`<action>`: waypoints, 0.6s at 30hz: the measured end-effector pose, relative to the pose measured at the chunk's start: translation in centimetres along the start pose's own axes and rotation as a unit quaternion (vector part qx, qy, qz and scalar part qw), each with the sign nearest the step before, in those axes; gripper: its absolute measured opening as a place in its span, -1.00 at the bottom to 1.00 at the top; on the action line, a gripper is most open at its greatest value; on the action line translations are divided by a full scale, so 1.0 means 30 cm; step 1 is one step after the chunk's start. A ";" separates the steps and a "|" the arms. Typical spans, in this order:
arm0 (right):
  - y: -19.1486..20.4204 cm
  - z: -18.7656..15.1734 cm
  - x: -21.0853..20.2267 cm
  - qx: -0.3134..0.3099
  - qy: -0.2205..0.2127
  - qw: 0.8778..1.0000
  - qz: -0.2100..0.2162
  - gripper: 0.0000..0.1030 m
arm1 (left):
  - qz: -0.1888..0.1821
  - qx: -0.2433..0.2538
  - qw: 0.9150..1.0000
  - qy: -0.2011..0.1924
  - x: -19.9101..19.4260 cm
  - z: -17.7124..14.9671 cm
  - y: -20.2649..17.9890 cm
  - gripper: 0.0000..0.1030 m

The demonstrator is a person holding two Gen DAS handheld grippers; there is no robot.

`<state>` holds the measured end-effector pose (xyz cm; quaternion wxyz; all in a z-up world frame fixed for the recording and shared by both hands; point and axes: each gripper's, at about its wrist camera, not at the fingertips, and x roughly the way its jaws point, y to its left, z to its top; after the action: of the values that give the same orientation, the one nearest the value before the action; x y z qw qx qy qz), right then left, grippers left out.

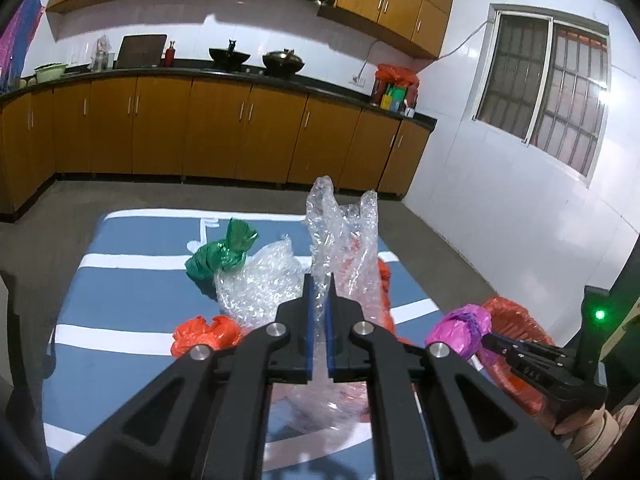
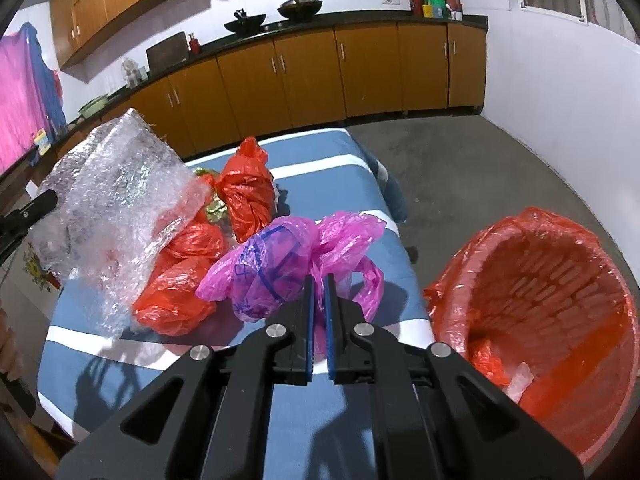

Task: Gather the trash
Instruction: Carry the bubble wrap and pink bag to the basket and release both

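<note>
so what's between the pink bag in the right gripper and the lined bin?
Right wrist view: only bare blue-and-white cloth between pink bag and bin; right gripper shut on it.

Bright indoor light is falling from overhead, and hard shadows are lying on the striped cloth (image 2: 352, 412) just beneath the right gripper (image 2: 319, 280). Fisheye bending is curving the cabinets (image 1: 224, 128) far ahead, corners are going black, and glare is sparkling off the bubble wrap (image 1: 340, 240).
</note>
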<state>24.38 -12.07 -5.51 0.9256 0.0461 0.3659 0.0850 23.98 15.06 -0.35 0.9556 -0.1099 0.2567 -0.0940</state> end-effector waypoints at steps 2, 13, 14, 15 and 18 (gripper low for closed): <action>-0.006 0.003 -0.022 0.001 -0.006 1.000 -0.001 -0.90 | -0.004 -0.001 1.000 -0.007 -0.027 0.010 -0.016 -0.89; -0.074 0.016 -0.119 0.010 -0.030 0.999 -0.019 -0.91 | -0.047 0.017 0.999 -0.019 -0.079 0.046 -0.183 -0.89; -0.082 0.018 -0.128 0.011 -0.032 0.999 -0.021 -0.91 | -0.052 0.019 0.998 -0.018 -0.076 0.045 -0.202 -0.89; -0.094 0.020 -0.141 0.012 -0.035 0.999 -0.026 -0.91 | -0.059 0.021 0.998 -0.017 -0.073 0.047 -0.224 -0.89; -0.135 0.021 -0.175 0.017 -0.043 0.998 -0.042 -0.91 | -0.076 0.027 0.997 -0.013 -0.060 0.041 -0.290 -0.89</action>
<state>21.56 -17.05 -2.13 0.9424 0.0502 0.3285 0.0382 22.01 7.36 3.79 0.9516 -0.1043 0.2323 -0.1721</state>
